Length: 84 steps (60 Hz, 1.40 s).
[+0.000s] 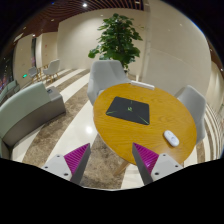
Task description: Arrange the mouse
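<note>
A white mouse (172,138) lies on the round wooden table (120,125), near its right side. A black mouse mat (129,109) lies at the table's middle, left of and beyond the mouse. My gripper (110,160) is open and empty, held high and short of the table. Its left finger (72,160) hangs over the floor; its right finger (152,158) overlaps the table's near edge. The mouse is beyond the right finger, a little to its right.
Grey chairs stand round the table: one at the far side (107,74) and one at the right (192,103). A grey sofa (30,108) runs along the left. A large potted plant (118,38) stands behind. Marble floor (75,125) lies between sofa and table.
</note>
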### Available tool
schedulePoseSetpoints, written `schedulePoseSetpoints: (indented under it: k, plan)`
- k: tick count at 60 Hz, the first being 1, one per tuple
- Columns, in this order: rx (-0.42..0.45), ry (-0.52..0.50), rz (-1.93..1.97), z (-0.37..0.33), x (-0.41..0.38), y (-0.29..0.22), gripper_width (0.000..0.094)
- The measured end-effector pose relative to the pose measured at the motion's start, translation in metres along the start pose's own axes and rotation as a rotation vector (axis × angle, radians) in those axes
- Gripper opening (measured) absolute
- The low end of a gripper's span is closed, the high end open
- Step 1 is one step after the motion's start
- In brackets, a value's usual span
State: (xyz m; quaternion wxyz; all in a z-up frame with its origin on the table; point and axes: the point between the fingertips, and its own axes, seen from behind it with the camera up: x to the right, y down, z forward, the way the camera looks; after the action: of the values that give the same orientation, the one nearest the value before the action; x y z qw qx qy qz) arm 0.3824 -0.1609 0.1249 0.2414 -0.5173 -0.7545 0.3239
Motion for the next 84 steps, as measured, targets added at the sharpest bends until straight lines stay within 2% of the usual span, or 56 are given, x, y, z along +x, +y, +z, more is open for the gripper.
schedulePoseSetpoints:
  k: [16, 33, 42, 59, 84]
  plan:
    - [-0.018, 0.110, 0.077, -0.011, 0.073, 0.018, 0.0871]
    - [-0.041, 0.286, 0.165, -0.029, 0.188, 0.059, 0.0865]
    - [-0.042, 0.329, 0.189, -0.032, 0.232, 0.075, 0.0866]
    - [-0.019, 0.348, 0.204, 0.013, 0.283, 0.073, 0.0866]
    - [-0.065, 0.271, 0.201, 0.130, 0.326, 0.061, 0.0863]
